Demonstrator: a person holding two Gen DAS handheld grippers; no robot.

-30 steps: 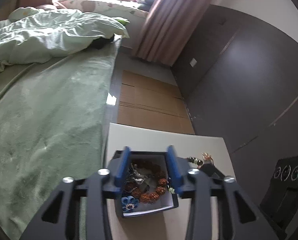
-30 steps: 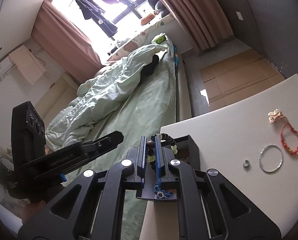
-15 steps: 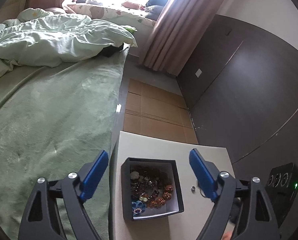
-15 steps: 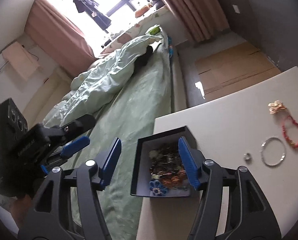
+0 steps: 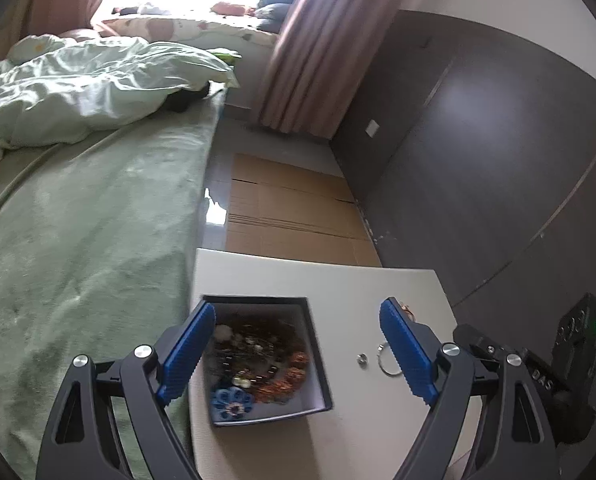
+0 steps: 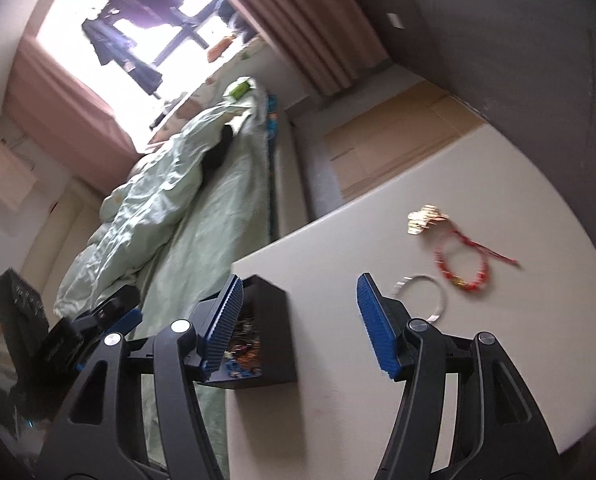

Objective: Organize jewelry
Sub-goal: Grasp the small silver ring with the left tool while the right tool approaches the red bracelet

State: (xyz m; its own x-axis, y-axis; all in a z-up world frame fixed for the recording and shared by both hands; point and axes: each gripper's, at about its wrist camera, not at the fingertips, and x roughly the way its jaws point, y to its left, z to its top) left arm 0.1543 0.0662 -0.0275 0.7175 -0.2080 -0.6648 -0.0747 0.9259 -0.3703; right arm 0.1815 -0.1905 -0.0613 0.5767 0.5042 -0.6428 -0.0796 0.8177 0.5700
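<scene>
Two grippers are held with fingers spread wide and nothing clamped. At the table's left edge, the jewelry box is framed by the left gripper; rightward lie a small ring, a silver bangle and a red bracelet, near the right gripper. Being so close to the edge, the box could be knocked off by a careless nudge.

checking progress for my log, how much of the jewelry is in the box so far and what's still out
Done: the black box already holds a pile of beaded pieces. In hand: nothing; left gripper and right gripper both have jaws open. Left on the table: red bracelet, silver hoop, gold charm, small ring.
</scene>
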